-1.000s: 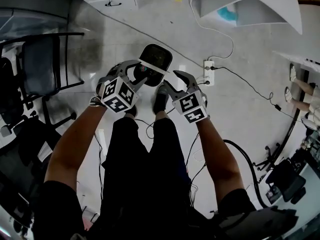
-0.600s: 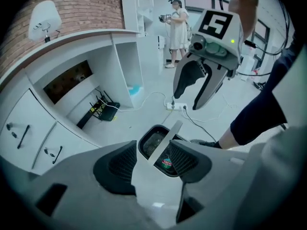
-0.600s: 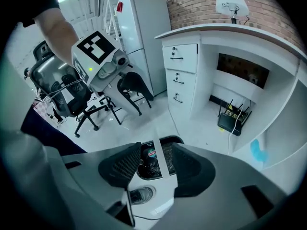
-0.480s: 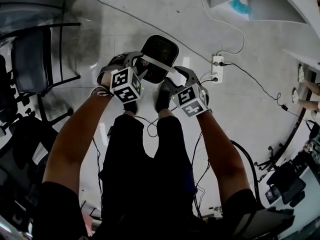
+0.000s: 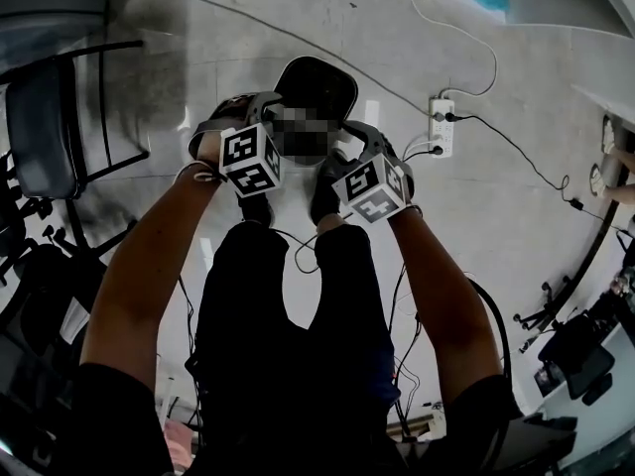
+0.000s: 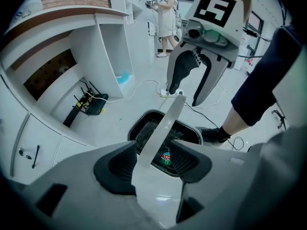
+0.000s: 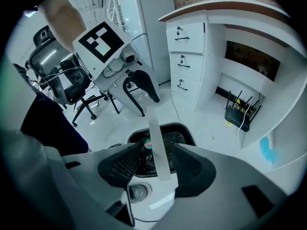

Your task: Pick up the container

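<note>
Below both grippers: the black container [image 6: 146, 131] lies close by the person's shoes. A pale strip [image 6: 163, 123], apparently its handle, crosses above it. I cannot tell whether it rests on the floor.
Left gripper [image 6: 157, 152]: jaws apart, with the strip beside one pad and a gap at the other; nothing is clamped.
Right gripper [image 7: 158, 150]: jaws opening wide, the strip between the pads but untouched.
Step in hand: probably taking hold of the strip.
Doing it well: centre the strip between the pads, close squarely, and lift both ends level so the container doesn't tip.
</note>
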